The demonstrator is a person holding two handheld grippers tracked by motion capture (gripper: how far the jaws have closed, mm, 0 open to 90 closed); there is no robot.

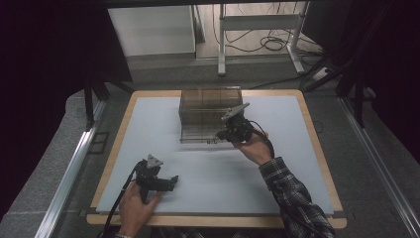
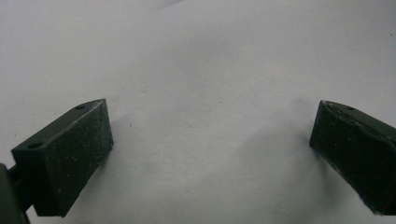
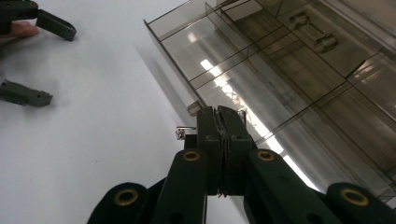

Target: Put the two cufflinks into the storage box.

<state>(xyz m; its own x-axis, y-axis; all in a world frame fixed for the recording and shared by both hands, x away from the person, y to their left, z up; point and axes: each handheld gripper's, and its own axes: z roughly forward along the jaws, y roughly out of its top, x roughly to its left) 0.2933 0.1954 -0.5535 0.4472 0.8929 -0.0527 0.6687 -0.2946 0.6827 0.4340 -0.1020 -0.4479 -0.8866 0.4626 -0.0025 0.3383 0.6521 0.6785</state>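
On the white mat (image 1: 208,168), toward its far middle, I've got the smoked clear drawer box (image 1: 210,114) standing upright w/ its front facing me. R gripper (image 1: 221,135) is up against the box's lower front edge, near the right end of that front. From the right gripper view the R jaws are pressed together, pads flat against each other, tips at the bottom drawer front (image 3: 243,88), right by its small clear pull tab (image 3: 194,108). Can't tell if the tab or anything else is actually pinched between the pads; there's a thin seam between them and a small shiny metal bit (image 3: 183,132) sticking out at the left of the jaw tips. Drawer interior shows dividers and compartments thru the tinted plastic; contents too blurred to call.

L gripper (image 1: 174,179) sits low near the front-left part of the mat, well apart from the box, my L hand (image 1: 134,204) wrapped round its body. Left gripper view: jaws stand wide apart, nothing between them, just bare mat underneath, pads close to the surface. Same gripper shows far off at top left in the right gripper view, its two dark jaws clearly separated.

My R hand (image 1: 255,148) holds the R gripper from behind, plaid sleeve (image 1: 292,196) running back to the near-right edge. Mat lies on a wooden tabletop (image 1: 116,144).
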